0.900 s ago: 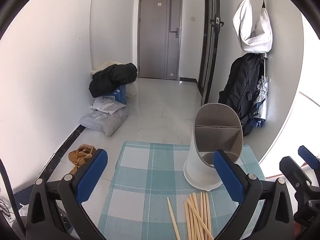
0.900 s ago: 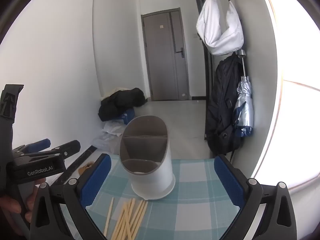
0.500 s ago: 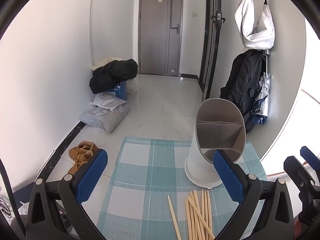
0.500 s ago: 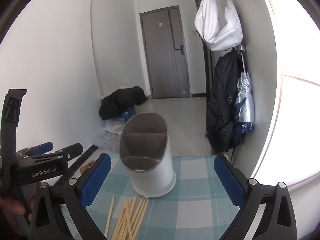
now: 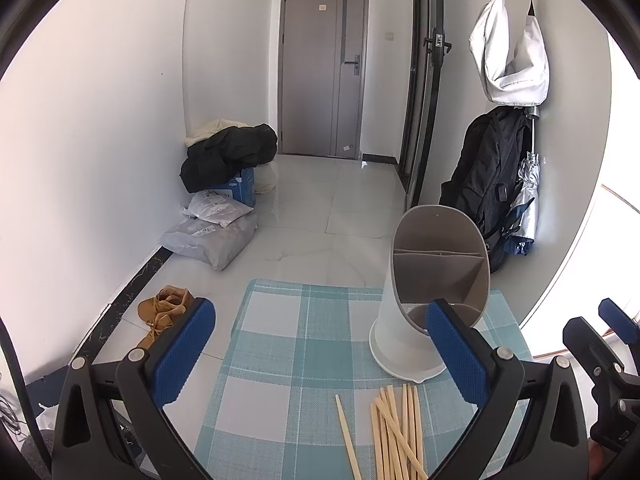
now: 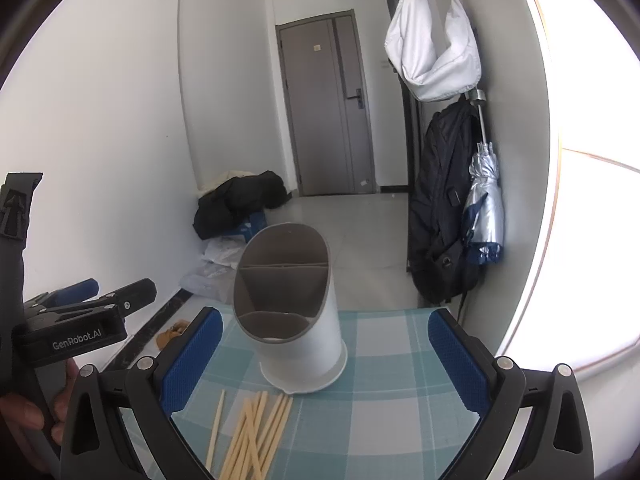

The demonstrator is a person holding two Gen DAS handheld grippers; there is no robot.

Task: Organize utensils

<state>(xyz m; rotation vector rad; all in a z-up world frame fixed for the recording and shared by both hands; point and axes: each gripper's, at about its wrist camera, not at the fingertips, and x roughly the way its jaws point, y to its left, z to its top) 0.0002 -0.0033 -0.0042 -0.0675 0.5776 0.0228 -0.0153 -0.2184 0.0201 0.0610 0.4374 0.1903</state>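
Note:
A white utensil holder (image 5: 416, 312) (image 6: 300, 332) with a grey divided insert stands upright on a teal checked tablecloth (image 5: 304, 344) (image 6: 400, 368); its compartments look empty. Several wooden chopsticks (image 5: 396, 432) (image 6: 252, 436) lie loose in a pile on the cloth in front of the holder, one a little apart to the left. My left gripper (image 5: 320, 348) hangs open above the cloth, nothing between its blue pads. Open too, my right gripper (image 6: 326, 352) frames the holder without touching it. In the right wrist view the left gripper's body (image 6: 76, 328) shows at the left edge, held by a hand.
Beyond the table's far edge lies a tiled floor with brown shoes (image 5: 164, 312), grey parcels (image 5: 212, 236) and a dark coat pile (image 5: 228, 156) by the left wall. A black backpack (image 6: 444, 208), folded umbrella (image 6: 484, 208) and white bag (image 6: 432, 52) hang at the right.
Both views have tilted down a little, so the room sits higher in frame and more of the chopsticks shows. Holder and chopsticks have not moved; both grippers stay open.

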